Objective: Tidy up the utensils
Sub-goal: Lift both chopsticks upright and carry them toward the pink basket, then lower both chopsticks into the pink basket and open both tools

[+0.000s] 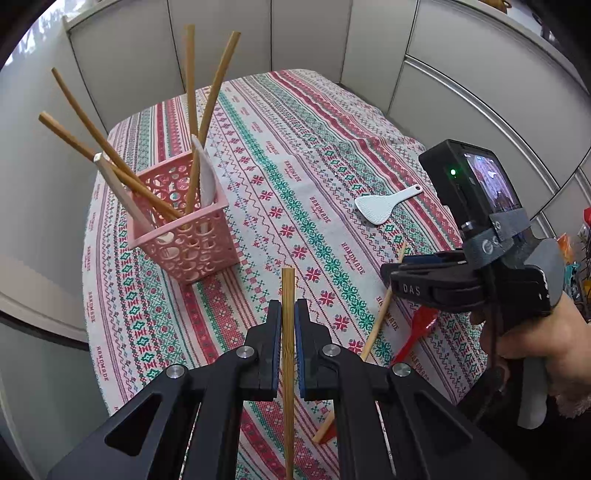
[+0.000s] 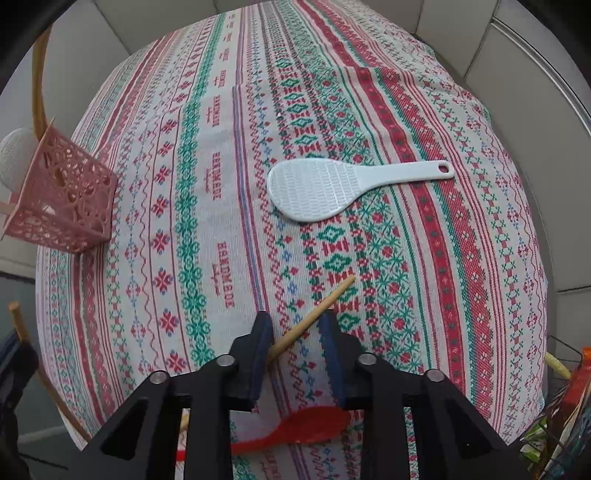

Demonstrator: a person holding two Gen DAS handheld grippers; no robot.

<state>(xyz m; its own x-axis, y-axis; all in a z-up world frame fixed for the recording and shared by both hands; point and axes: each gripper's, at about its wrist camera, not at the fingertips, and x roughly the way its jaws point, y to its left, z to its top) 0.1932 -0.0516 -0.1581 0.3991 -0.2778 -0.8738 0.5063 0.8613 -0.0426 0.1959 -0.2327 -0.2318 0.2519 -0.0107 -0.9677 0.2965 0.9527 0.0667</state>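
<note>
A pink perforated basket (image 1: 188,236) stands on the patterned cloth at the left, holding several wooden sticks and white utensils. It also shows in the right wrist view (image 2: 70,199). My left gripper (image 1: 288,314) is shut on a bamboo stick (image 1: 288,295) and holds it above the cloth, right of the basket. My right gripper (image 2: 295,325) is open, its jaws on either side of a wooden stick (image 2: 325,306) lying on the cloth. A white rice paddle (image 2: 317,188) lies further ahead. A red spoon (image 2: 306,428) lies under the right gripper.
The table (image 1: 295,147) is covered by a red, green and white patterned cloth and is enclosed by grey partition walls (image 1: 295,33). Packets and a wire rack (image 2: 565,417) sit off the table's right edge.
</note>
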